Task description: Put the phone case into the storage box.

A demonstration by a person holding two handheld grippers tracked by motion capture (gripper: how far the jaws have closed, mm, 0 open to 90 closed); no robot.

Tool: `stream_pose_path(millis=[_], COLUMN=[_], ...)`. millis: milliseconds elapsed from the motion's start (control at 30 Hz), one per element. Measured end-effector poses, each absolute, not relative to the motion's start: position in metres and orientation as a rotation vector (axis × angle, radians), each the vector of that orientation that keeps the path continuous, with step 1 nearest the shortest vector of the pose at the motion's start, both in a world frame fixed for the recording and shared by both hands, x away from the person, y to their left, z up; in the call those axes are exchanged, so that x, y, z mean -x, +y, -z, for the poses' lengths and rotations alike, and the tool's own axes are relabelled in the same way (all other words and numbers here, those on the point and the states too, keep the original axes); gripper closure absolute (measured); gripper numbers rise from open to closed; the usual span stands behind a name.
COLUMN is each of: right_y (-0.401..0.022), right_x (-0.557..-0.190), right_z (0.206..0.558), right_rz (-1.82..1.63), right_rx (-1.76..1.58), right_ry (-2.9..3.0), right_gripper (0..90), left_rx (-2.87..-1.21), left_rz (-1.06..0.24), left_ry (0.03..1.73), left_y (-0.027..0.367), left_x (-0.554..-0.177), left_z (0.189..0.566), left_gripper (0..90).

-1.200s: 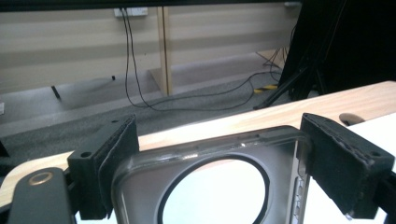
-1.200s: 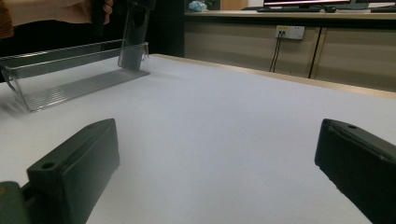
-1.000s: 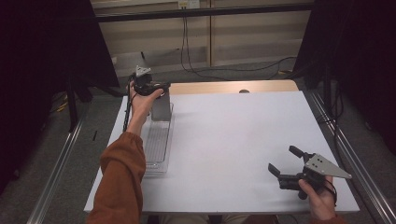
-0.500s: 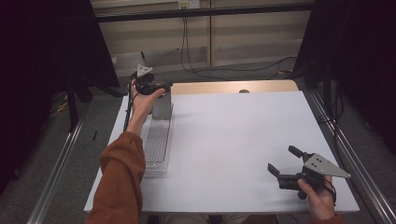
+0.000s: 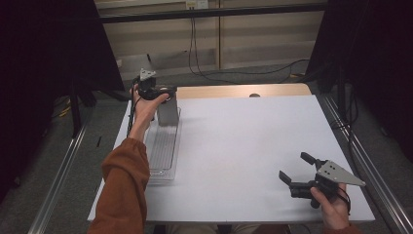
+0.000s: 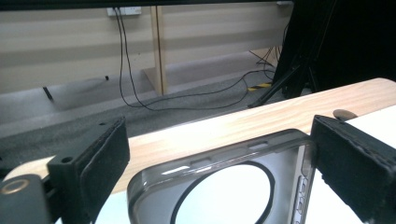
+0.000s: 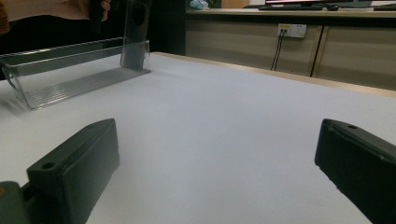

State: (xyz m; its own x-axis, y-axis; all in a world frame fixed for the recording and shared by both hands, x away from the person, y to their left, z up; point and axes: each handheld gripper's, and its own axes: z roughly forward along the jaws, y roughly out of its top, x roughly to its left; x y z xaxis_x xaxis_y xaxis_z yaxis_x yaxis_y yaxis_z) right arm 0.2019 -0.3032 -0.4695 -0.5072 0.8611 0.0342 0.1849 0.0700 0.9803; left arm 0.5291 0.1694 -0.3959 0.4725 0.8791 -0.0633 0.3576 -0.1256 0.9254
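A translucent grey phone case (image 6: 154,186) with a round black ring stands upright at the far end of a clear plastic tray (image 5: 163,151). My left gripper (image 5: 164,93) is over that end, its two jaws against the case's two sides. In the high view the case (image 5: 168,113) rises from the tray just below the hand. My right gripper (image 5: 294,168) rests near the table's front right corner, open, with nothing between its jaws. In the right gripper view the case (image 7: 135,32) and the tray (image 7: 70,84) lie far off at the upper left.
The white table top (image 5: 243,141) stretches between the two grippers. A wooden strip (image 5: 234,91) runs along its far edge. Cables (image 6: 140,93) lie on the floor beyond. Metal rails (image 5: 365,165) flank the table.
The left hand has shifted very slightly at the tray's far end. The right gripper has stayed in place.
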Motion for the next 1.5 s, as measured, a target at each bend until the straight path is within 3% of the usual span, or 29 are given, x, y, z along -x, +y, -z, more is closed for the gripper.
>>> stream_pose_path(millis=[167,867,1233,1500], right_y=[-0.303,-0.304,-0.304,-0.305], right_x=[-0.201,-0.202,-0.204,-0.203], right_z=[0.469,0.47,0.47,0.47], right_rz=[-1.484,-1.485,-1.484,-1.483], right_rx=[-1.054,-1.048,-1.05,-1.052], right_ry=[1.76,1.757,1.76,1.756], right_gripper=[0.0,0.0,0.0,0.0], left_rx=[-1.703,-1.65,-1.656,-1.634], left_rz=[-0.637,-0.645,-0.725,-0.674], left_ry=[1.079,1.037,1.0,1.012], left_y=[0.171,0.187,0.186,0.194], left_x=[-0.528,-0.517,-0.503,-0.498], left_z=[0.395,0.389,0.386,0.394], left_gripper=[2.2,2.0,2.9,3.1])
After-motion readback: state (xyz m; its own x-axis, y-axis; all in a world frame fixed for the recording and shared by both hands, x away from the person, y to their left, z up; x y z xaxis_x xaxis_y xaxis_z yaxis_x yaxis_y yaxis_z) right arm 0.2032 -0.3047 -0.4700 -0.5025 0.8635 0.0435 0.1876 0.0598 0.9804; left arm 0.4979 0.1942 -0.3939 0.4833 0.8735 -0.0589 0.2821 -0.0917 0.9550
